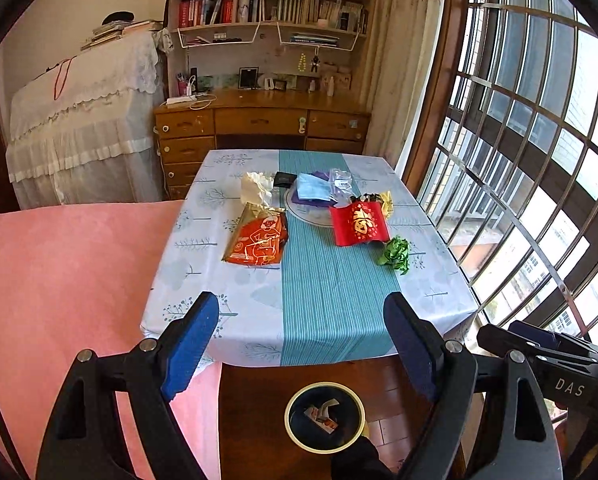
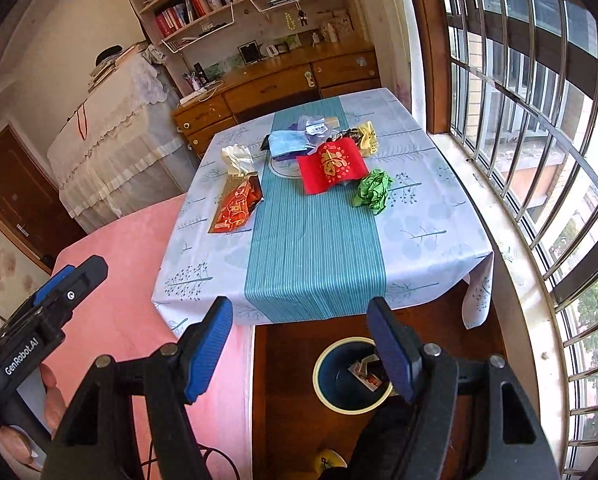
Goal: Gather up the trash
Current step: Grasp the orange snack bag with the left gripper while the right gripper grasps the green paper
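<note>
Trash lies on a small table (image 1: 323,304) (image 2: 315,264) with a blue-striped cloth: an orange snack bag (image 1: 257,242) (image 2: 237,206), a red packet (image 1: 359,225) (image 2: 333,166), a crumpled green paper (image 1: 395,254) (image 2: 373,189), a white crumpled wrapper (image 1: 256,187) (image 2: 237,159) and a blue face mask (image 1: 313,191) (image 2: 289,142). On the floor in front of the table stands a round bin (image 1: 325,416) (image 2: 353,376) holding a small wrapper. My left gripper (image 1: 305,344) hangs open and empty above the table's near edge. My right gripper (image 2: 301,344) is open and empty too, over the bin.
A pink-covered bed (image 1: 67,280) (image 2: 139,280) borders the table on the left. A barred window (image 1: 539,160) (image 2: 539,140) runs along the right. Behind the table stands a wooden desk (image 1: 259,120) under bookshelves, beside a lace-covered cabinet (image 1: 83,128). A hand (image 2: 47,396) holds the left gripper.
</note>
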`<state>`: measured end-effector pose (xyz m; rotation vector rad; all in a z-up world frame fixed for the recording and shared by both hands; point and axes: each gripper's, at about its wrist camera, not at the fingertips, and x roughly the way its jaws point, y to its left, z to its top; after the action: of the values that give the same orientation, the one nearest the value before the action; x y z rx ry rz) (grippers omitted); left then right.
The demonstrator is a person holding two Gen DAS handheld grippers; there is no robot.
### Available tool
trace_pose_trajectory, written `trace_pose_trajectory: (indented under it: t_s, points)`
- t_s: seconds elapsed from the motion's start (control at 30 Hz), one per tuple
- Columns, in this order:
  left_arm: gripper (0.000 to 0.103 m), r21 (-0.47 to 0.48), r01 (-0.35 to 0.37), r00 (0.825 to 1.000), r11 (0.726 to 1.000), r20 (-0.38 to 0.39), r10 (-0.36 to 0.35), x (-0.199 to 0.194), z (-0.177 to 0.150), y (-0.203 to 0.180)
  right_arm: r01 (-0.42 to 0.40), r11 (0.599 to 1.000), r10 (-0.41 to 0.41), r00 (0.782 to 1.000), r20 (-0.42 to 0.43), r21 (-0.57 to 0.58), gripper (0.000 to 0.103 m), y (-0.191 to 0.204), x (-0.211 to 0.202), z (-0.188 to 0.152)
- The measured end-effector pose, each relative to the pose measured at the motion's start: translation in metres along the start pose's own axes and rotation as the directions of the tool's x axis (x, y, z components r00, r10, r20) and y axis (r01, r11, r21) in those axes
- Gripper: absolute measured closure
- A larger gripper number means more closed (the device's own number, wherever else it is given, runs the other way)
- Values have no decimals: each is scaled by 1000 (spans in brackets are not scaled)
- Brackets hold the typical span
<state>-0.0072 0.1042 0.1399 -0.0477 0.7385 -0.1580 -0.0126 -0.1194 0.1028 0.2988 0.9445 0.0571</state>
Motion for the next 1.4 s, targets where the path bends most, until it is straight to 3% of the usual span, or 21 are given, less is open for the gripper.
trace_pose_trajectory:
  t_s: [0.3,0.57,0.67,0.77,0.9,1.1,1.4]
  points:
    - [20,2,-91,990,996,-112,90,85,29,0,12,999,-8,998,-60,52,33,-48,77,53]
    - [20,1,-199,955,980,-222,195,211,56,-6,22,995,-5,984,-177,98,33,-111,187,110]
    - [20,-39,-238,935,971,-281,218,262,63,-2,28,994,-3,973,-230,107,33,-131,231,127]
    - [20,-58,-290,902,955,-349,253,303,64,4,26,994,3,963,-269,105,33,-143,267,142]
    - [20,-19,-344,861,939,-404,307,348,64,6,-29,996,53,950,-309,83,42,-144,299,153]
    - [20,80,-372,801,925,-476,363,401,62,-1,-92,996,93,945,-314,17,52,-133,311,157]
    - [20,36,-429,745,903,-552,376,451,71,5,-161,987,154,935,-319,5,54,-141,313,156]
